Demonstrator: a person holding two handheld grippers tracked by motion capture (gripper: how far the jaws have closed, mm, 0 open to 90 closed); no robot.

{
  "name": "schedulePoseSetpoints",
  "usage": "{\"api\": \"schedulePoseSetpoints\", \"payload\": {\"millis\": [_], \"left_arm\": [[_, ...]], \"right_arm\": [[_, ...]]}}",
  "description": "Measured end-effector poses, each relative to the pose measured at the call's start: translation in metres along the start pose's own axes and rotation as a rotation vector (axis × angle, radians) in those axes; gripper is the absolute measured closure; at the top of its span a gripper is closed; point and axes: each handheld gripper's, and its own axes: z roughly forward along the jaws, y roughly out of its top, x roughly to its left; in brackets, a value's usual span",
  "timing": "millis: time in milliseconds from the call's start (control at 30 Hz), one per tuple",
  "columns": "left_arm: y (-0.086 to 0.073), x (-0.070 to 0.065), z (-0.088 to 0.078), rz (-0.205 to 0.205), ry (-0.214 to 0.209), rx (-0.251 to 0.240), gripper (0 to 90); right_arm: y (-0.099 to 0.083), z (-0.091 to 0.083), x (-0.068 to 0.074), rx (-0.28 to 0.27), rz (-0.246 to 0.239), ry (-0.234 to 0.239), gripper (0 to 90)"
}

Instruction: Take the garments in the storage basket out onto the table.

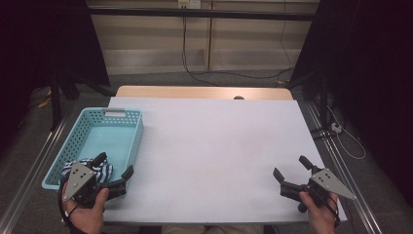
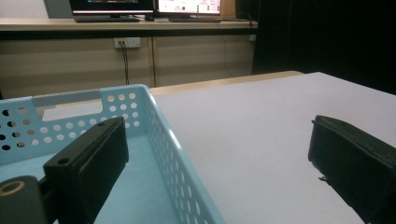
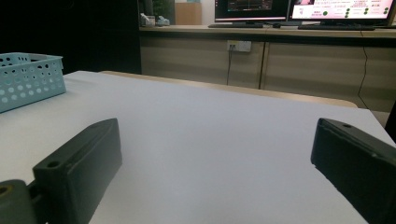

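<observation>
Table: white sheet (image 1: 209, 146) over a wooden top (image 1: 195, 91).
Floor: grey carpet (image 1: 253, 78), cables trailing.
Back wall: beige panels (image 1: 156, 34), socket (image 2: 127, 43).
Sides: black curtains (image 1: 375, 73).
Counter: lit monitors (image 3: 299, 9).

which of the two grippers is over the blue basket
The left gripper, at the basket's near corner: one jaw is above the striped cloth inside, the other outside the rim. The right gripper is over bare tabletop across the table.
</observation>
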Motion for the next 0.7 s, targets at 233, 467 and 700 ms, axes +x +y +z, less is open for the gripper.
{"api": "schedulePoseSetpoints", "payload": {"millis": [233, 467, 700], "left_arm": [[0.008, 0.003, -0.005, 0.004, -0.019, -0.012, 5.0], [0.017, 0.011, -0.011, 0.024, -0.092, 0.004, 5.9], [0.027, 0.026, -0.016, -0.013, -0.116, 0.034, 6.2]], "right_arm": [[0.000, 0.001, 0.001, 0.006, 0.007, 0.007, 1.2], [0.001, 0.002, 0.003, 0.007, 0.002, 0.002, 1.1], [0.001, 0.002, 0.003, 0.009, 0.000, 0.001, 1.1]]}}
